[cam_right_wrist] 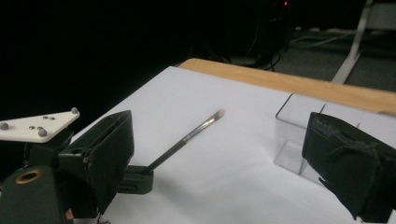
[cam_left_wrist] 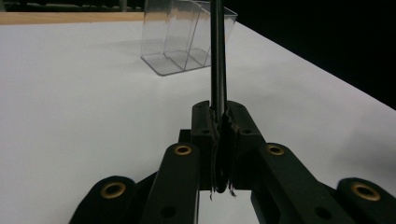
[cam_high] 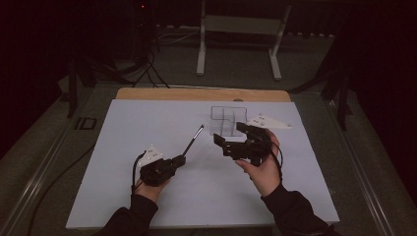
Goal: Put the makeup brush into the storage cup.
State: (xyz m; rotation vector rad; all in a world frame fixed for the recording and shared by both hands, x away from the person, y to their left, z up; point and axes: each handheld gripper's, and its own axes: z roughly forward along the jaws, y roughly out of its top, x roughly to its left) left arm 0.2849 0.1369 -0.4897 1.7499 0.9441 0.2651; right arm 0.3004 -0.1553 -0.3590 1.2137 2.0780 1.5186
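High view | left gripper [cam_high: 181, 160] jaws clamp brush [cam_high: 193, 140] | right gripper [cam_high: 235, 136] jaws wide, raised

Room dim, surroundings near black in the high view; the white sheet on the table [cam_high: 147, 196] is the one bright area, lit from above. Soft shadows beside the clear plastic divided box [cam_left_wrist: 182, 42]. Thin black brush with metal ferrule [cam_right_wrist: 187, 137] slightly blurred at tip. Near black jaws out of focus, grainy.
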